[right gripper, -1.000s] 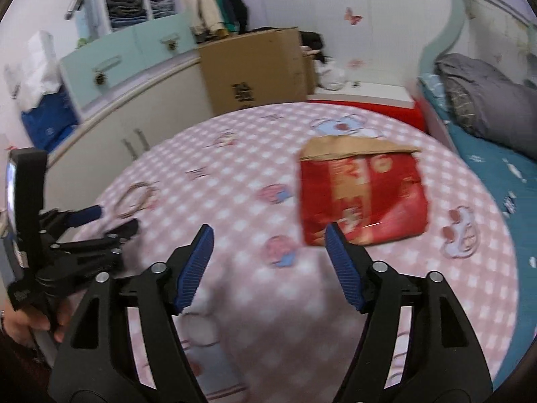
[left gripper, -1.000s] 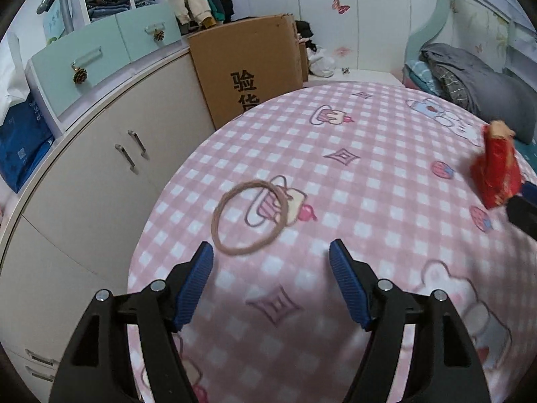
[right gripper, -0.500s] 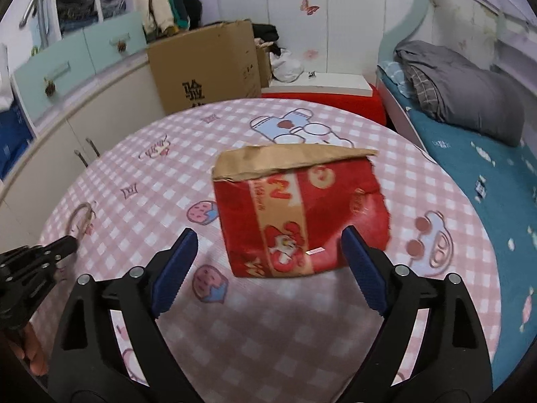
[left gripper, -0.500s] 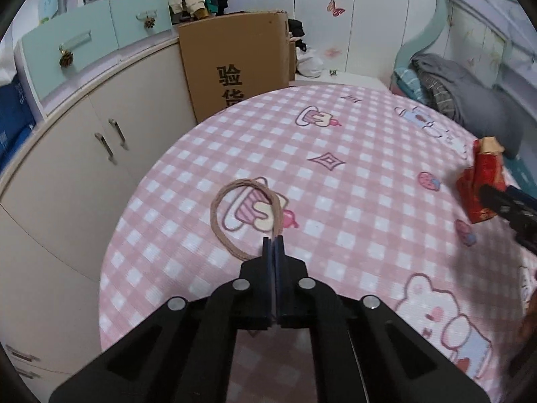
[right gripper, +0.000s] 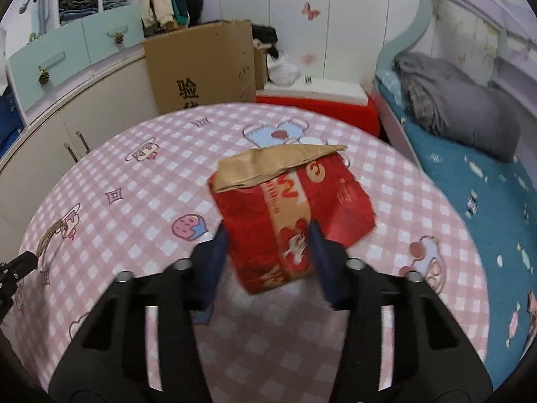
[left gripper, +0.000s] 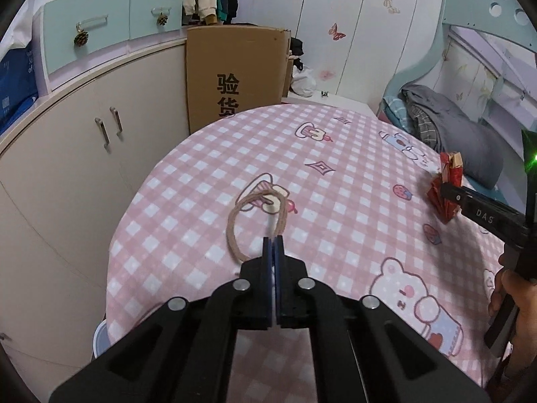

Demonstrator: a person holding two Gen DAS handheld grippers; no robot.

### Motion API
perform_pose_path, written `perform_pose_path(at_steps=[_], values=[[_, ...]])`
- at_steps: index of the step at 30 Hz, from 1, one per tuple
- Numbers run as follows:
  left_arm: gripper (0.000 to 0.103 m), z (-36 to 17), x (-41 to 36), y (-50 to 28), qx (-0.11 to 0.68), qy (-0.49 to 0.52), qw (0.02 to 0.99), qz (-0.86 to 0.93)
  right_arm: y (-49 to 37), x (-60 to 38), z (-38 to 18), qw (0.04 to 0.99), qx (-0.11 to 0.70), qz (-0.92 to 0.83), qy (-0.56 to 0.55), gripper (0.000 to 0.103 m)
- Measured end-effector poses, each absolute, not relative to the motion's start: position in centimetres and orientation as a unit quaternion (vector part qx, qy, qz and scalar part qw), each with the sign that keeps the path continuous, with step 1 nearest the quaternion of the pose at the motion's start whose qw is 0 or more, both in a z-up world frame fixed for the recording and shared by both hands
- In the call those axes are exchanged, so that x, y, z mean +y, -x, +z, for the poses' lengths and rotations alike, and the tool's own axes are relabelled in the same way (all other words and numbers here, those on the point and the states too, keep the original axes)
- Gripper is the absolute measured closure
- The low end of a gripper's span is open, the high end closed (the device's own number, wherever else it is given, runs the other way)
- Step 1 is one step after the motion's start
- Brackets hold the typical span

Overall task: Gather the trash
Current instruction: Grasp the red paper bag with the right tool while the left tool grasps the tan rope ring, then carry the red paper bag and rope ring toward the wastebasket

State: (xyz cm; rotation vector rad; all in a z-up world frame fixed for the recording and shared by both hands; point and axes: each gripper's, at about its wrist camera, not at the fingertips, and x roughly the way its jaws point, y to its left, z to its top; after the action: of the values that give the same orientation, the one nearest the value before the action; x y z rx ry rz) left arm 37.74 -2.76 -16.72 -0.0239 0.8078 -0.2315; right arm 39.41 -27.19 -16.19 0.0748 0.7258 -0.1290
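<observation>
A brown rope loop (left gripper: pixel 256 221) lies on the pink checked tablecloth (left gripper: pixel 335 201). My left gripper (left gripper: pixel 274 245) is shut on the near end of the loop, which lifts up to its tips. A red paper bag (right gripper: pixel 288 215) with a brown torn top sits between my right gripper's (right gripper: pixel 268 235) blue fingers (right gripper: pixel 319 252), which press both its sides. In the left wrist view the bag (left gripper: pixel 448 188) shows at the right, held by the right gripper. The rope (right gripper: pixel 50 238) and the left gripper's tip show at the far left of the right wrist view.
A cardboard box (left gripper: pixel 235 77) stands behind the round table beside beige cupboards (left gripper: pixel 84 154). A bed (right gripper: pixel 470 154) with a grey blanket (right gripper: pixel 453 104) runs along the right. A pale bin rim (left gripper: pixel 99 339) shows below the table's left edge.
My left gripper shut on the rope loop and lifted its near end. My right gripper moved up to the red bag and closed on its sides.
</observation>
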Motion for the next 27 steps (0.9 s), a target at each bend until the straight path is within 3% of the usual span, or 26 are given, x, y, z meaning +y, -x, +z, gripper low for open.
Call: perform_pose_path(at_steps=[2, 9, 27], values=[[0.102, -16.2, -2.7, -37.0, 0.384, 0.015, 0.916, -0.119, -38.6, -27.1, -15.9, 0.937, 0.344, -0.046, -0.04, 0.074], [0.102, -14.5, -2.4, -34.4, 0.355, 0.03, 0.925, -0.129, -35.6, -27.4, -14.4, 0.946, 0.309, 0.024, -0.101, 0.083], [0.102, -11.5, 6.1, -28.4, 0.316, 0.117, 0.935, -0.112, -30.0, -13.5, -11.9, 0.925, 0.293, 0.217, -0.11, 0.085]])
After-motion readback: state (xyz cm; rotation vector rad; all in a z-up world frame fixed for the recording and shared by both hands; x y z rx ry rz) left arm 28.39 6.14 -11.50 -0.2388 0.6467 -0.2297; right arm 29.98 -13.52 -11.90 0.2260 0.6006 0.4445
